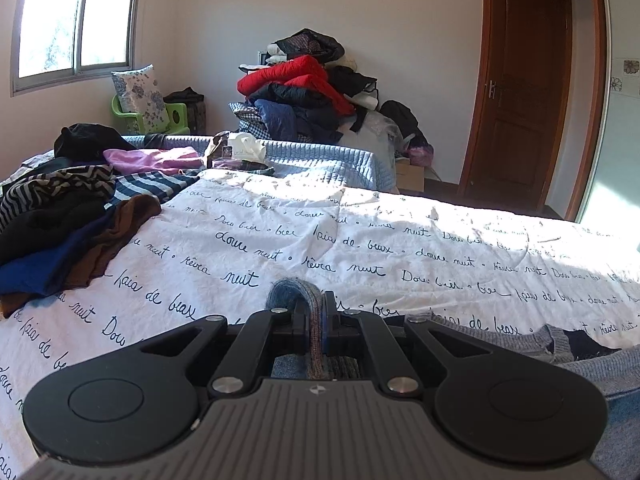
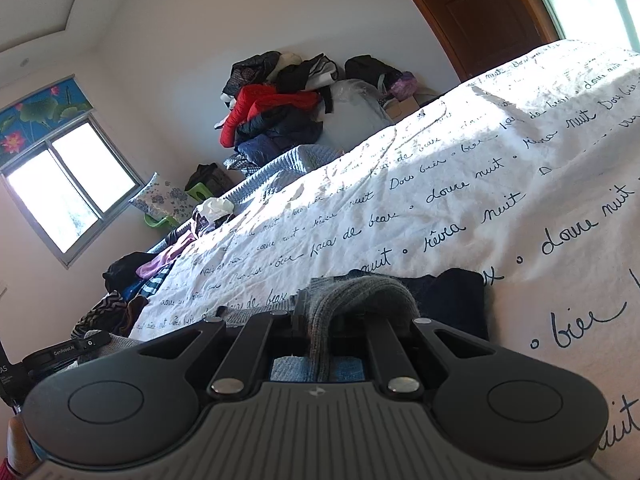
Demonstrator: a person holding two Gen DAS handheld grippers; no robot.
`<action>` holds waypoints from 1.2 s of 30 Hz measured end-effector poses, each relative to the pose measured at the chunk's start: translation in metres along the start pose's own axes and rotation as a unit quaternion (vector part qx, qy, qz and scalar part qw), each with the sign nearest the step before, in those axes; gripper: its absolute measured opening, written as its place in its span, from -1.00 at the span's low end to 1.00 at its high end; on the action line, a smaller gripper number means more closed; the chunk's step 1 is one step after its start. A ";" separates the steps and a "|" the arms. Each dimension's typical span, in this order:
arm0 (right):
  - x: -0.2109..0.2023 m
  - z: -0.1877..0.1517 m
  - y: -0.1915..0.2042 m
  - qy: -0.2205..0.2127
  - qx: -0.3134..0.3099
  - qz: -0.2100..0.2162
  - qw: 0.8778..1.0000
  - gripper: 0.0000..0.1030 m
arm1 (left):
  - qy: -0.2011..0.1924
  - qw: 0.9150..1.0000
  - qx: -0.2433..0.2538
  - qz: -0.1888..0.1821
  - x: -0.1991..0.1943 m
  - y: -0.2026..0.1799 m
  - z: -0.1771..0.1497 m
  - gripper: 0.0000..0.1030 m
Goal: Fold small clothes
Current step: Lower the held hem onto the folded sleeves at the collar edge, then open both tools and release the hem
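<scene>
Bed [image 1: 280, 232] with script-printed white cover across the middle of both views; heap of unfolded clothes [image 1: 60, 220] at left of the left-wrist frame. Grey-blue knit garment [image 1: 600, 364] flat along the lower right there, long axis apparently running sideways between the two tools. Left gripper [image 1: 316, 320] with jaws clamped on a knit edge at bottom centre; right gripper [image 2: 320, 320] likewise pinching a grey ribbed fold. Probably a lift-and-fold away from the cameras next.

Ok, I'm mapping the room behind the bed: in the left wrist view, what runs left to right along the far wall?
Window → green chair carrying a floral cushion → heap of clothes topped by a red jacket → brown wooden door.
</scene>
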State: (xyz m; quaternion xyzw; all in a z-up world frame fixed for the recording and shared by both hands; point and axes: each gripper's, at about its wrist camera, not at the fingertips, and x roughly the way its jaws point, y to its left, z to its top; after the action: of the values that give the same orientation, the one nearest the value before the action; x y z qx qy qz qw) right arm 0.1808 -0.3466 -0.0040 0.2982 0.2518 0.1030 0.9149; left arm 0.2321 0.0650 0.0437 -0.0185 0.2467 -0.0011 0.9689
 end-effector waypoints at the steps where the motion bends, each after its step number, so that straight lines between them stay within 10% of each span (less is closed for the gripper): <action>1: 0.003 0.001 -0.002 0.002 0.003 0.000 1.000 -0.84 | 0.006 1.000 -0.001 0.000 0.005 0.000 0.000 -0.87; 10: 0.031 0.002 -0.025 0.053 0.051 0.004 0.997 -0.76 | 0.098 0.992 -0.069 -0.038 0.059 0.017 -0.004 -0.81; 15: 0.035 0.002 -0.033 0.062 0.078 0.022 0.995 0.27 | 0.124 0.983 -0.120 -0.059 0.072 0.031 -0.001 -0.80; 27: 0.036 0.020 -0.047 0.032 0.144 0.032 0.989 0.30 | 0.150 0.963 -0.212 -0.078 0.088 0.053 0.007 -0.52; 36: 0.031 0.018 -0.049 0.023 0.138 0.015 0.990 0.34 | 0.117 0.969 -0.212 -0.057 0.075 0.064 0.015 -0.14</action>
State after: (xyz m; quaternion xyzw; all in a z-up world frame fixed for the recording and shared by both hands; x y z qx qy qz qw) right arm 0.2185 -0.3841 -0.0325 0.4232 0.2803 0.0879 0.8571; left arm 0.3047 0.1291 0.0192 -0.2372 0.3514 -0.0061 0.9057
